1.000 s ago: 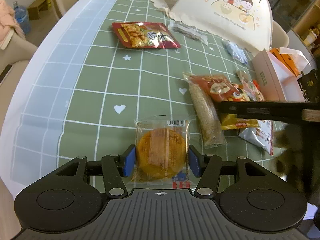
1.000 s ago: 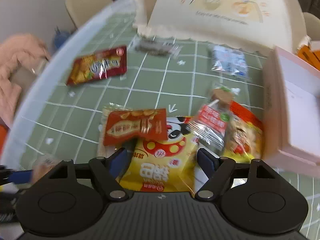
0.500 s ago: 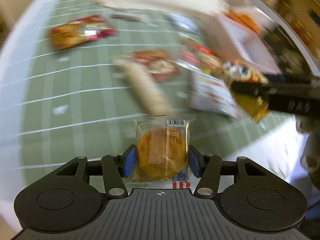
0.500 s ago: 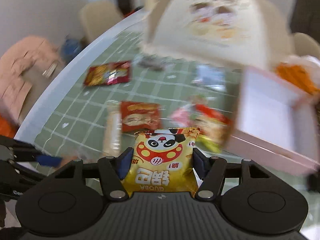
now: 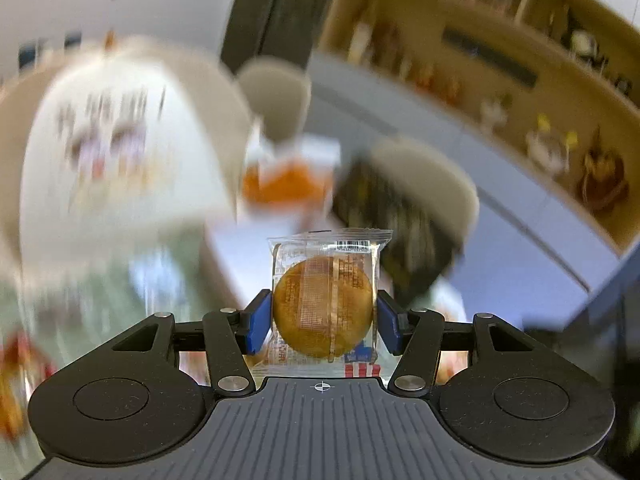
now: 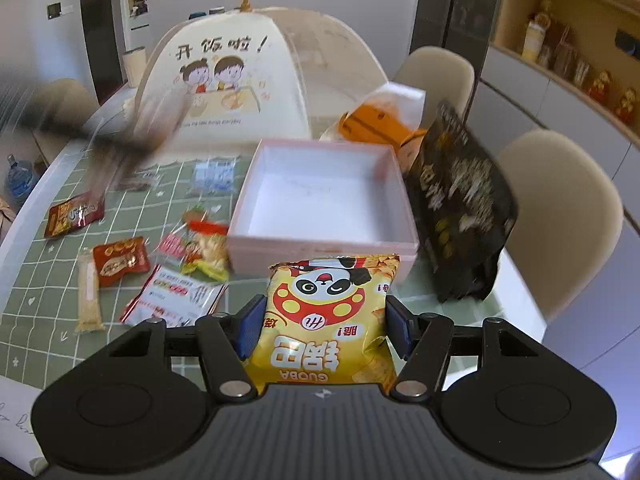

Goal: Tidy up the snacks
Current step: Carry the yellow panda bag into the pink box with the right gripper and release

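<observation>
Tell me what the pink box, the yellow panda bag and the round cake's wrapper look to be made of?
Pink box: probably matte cardboard, with flat stiff walls and no shine. Yellow panda bag: glossy printed plastic film, crinkled, with a crimped top. Round cake's wrapper: clear plastic film; the cake shows through.

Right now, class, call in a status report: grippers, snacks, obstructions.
Left gripper shut on wrapped round cake. Right gripper shut on yellow panda bag. Pink box ahead, empty. Nothing blocking.

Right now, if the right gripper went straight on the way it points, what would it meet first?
Probably the pink box: the right gripper, shut on the yellow bag, aims at its near wall or open inside. Depth is unclear.
</observation>
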Available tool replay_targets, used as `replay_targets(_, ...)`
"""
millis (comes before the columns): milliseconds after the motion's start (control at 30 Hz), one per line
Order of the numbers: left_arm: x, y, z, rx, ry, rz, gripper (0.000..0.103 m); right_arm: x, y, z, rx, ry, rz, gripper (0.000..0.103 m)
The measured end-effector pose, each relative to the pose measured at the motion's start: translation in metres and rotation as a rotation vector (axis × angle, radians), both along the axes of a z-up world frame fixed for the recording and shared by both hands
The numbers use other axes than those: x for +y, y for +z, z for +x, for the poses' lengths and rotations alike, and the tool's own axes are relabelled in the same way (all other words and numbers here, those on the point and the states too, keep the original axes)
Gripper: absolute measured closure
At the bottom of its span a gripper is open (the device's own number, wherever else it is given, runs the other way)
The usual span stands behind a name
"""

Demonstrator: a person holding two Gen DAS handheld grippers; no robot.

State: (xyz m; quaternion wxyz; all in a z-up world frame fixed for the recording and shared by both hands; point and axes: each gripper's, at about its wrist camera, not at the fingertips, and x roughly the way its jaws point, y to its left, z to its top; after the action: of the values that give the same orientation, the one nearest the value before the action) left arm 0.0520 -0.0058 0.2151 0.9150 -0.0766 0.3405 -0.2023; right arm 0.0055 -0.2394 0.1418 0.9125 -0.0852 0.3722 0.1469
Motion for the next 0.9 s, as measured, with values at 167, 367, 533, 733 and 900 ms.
replay_targets(167, -0.009, 0.010, 0.080, 0.010, 0.003, -0.106, 0.043, -0.004, 0.027, 0.040, -0.083, 0.025, 0.000, 0.040)
replay_targets(367, 0.000, 0.003, 0.136, 0.022, 0.078, -0.199, 0.044, 0.005, 0.030, 0.119, -0.145, 0.030, 0.088, 0.036)
replay_targets(533, 0.035, -0.030, 0.132, 0.035, 0.142, -0.088, 0.044, 0.001, -0.003, 0.139, -0.056, 0.060, 0.123, 0.036)
replay_targets(733, 0.114, -0.100, 0.139, 0.153, 0.330, 0.155, 0.044, -0.010, -0.040, 0.113, 0.027, 0.102, 0.082, 0.036)
replay_targets(900, 0.180, -0.149, 0.151, 0.238, 0.463, 0.232, 0.044, -0.003, -0.048, 0.084, 0.054, 0.139, 0.067, 0.035)
